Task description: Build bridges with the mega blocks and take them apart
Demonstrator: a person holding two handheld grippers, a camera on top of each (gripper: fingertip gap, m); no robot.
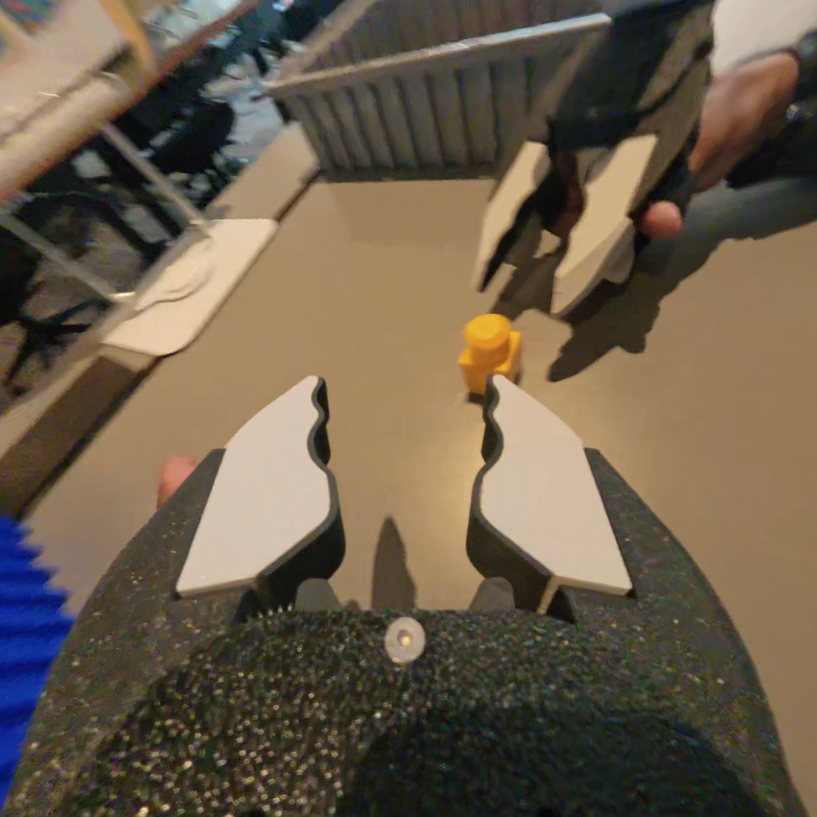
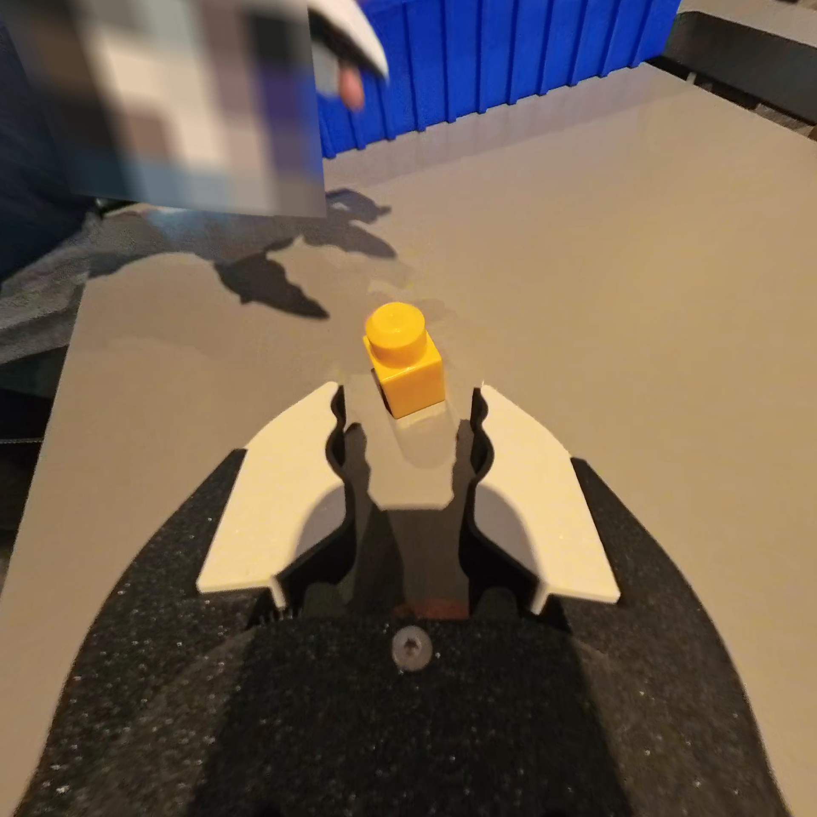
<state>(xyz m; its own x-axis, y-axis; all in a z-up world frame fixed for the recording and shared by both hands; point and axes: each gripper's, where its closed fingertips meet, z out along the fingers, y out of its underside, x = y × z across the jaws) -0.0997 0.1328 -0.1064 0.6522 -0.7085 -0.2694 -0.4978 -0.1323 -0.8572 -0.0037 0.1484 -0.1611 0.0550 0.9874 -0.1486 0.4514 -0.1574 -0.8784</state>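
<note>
While both tools hang above the smooth grey-beige tabletop (image 2: 619,309), one item of task stock is on it: a small yellow plastic single-stud block (image 2: 404,360), upright, stud uppermost, alone on the surface at the centre of the right wrist view and right of centre in the left wrist view (image 1: 490,351). Right gripper (image 2: 406,398), black grainy body with white finger plates: jaws spread apart and empty, the block just ahead of the tips and roughly in line with the gap, not touched by either finger. Left gripper (image 1: 404,389), same make: jaws likewise released and empty, tips at mid-frame, the block just beyond and partly behind the tip of its right-hand finger; contact cannot be told. In the left wrist view the right gripper (image 1: 521,287) also appears at upper right, blurred, gripped by a person's hand (image 1: 734,128), fingers pointing down toward the block. Ribbed grey plastic bin (image 1: 398,119): upper centre of the left wrist view, at the far edge of the table. Ribbed blue plastic bin (image 2: 486,66): top of the right wrist view, on the table's far side. Gripper shadows fall on the tabletop left of the block in the right wrist view.
</note>
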